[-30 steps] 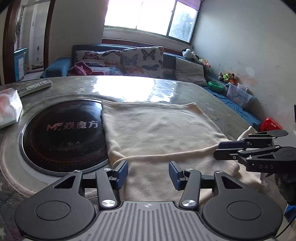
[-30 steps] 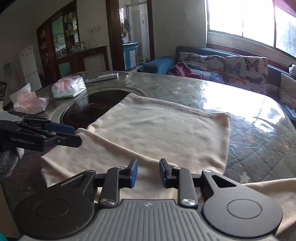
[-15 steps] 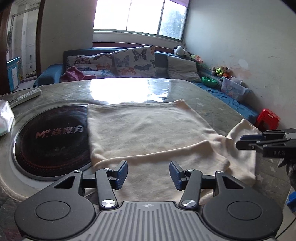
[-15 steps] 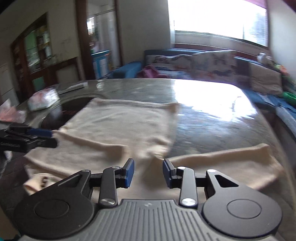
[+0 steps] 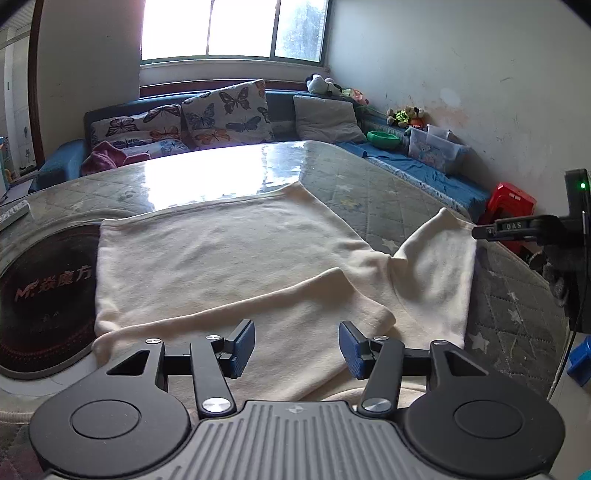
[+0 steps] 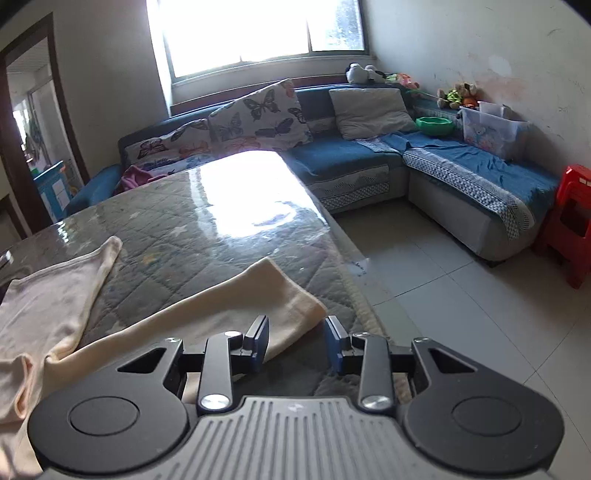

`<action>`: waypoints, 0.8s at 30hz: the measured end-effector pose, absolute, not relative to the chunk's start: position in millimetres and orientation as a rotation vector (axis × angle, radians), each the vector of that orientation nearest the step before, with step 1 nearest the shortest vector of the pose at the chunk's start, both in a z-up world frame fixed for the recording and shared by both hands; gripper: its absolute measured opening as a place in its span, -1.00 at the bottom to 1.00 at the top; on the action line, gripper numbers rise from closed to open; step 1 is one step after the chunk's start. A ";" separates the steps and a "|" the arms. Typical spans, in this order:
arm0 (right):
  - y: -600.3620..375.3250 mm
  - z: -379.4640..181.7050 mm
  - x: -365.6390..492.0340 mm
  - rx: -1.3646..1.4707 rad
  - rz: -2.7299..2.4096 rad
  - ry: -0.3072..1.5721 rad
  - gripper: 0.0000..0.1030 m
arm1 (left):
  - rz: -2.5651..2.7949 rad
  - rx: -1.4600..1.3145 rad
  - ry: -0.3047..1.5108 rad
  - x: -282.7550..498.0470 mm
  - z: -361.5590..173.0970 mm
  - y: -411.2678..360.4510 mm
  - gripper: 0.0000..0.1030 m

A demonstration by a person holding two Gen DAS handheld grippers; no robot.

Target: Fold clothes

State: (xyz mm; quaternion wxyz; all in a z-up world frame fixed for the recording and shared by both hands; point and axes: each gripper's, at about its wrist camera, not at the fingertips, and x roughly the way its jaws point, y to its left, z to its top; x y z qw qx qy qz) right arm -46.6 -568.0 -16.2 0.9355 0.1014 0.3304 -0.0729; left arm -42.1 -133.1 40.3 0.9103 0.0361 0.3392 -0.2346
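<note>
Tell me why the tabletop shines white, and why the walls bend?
Left wrist view: the bright window is overexposed and glares off the glossy grey quilted tabletop. Right wrist view: same glare; the fisheye lens curves the dark door frame.

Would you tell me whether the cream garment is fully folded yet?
Not yet. One sleeve lies folded across the garment, but the other sleeve stretches out towards the table edge.
</note>
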 end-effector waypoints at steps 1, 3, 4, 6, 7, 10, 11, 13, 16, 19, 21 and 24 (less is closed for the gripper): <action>-569.5 -19.1 -43.9 0.214 -0.152 0.676 -0.36 | -0.485 0.080 0.703 -41.9 39.6 -136.2 0.05; -572.4 -23.0 -41.3 0.225 -0.155 0.676 -0.36 | -0.486 0.092 0.711 -41.4 38.2 -142.6 0.06; -573.4 -24.5 -40.4 0.226 -0.154 0.668 -0.36 | -0.486 0.098 0.715 -41.2 37.2 -145.4 0.06; -574.5 -26.5 -38.7 0.228 -0.151 0.657 -0.42 | -0.484 0.107 0.723 -40.8 35.2 -149.6 0.06; -574.2 -26.8 -37.5 0.221 -0.149 0.656 -0.59 | -0.483 0.110 0.727 -40.7 34.6 -151.2 0.06; -572.9 -26.9 -35.7 0.211 -0.135 0.652 -0.83 | -0.481 0.120 0.729 -40.6 34.1 -155.4 0.06; -573.5 -25.9 -37.2 0.213 -0.132 0.644 -0.86 | -0.480 0.123 0.729 -40.7 34.0 -156.8 0.06; -575.3 -20.2 -43.2 0.234 -0.115 0.621 -0.90 | -0.478 0.130 0.730 -39.9 33.3 -159.1 0.07; -575.0 -4.1 -54.1 0.249 -0.079 0.580 -0.91 | -0.481 0.142 0.730 -38.2 31.7 -162.6 0.08; -572.5 17.5 -63.3 0.254 -0.035 0.533 -0.91 | -0.477 0.137 0.724 -38.0 31.9 -159.3 0.08; -567.1 33.4 -69.3 0.253 0.000 0.503 -0.91 | -0.470 0.129 0.716 -38.9 32.9 -153.7 0.08; -552.3 59.5 -76.0 0.237 0.061 0.462 -0.91 | -0.460 0.117 0.705 -40.2 34.5 -145.3 0.08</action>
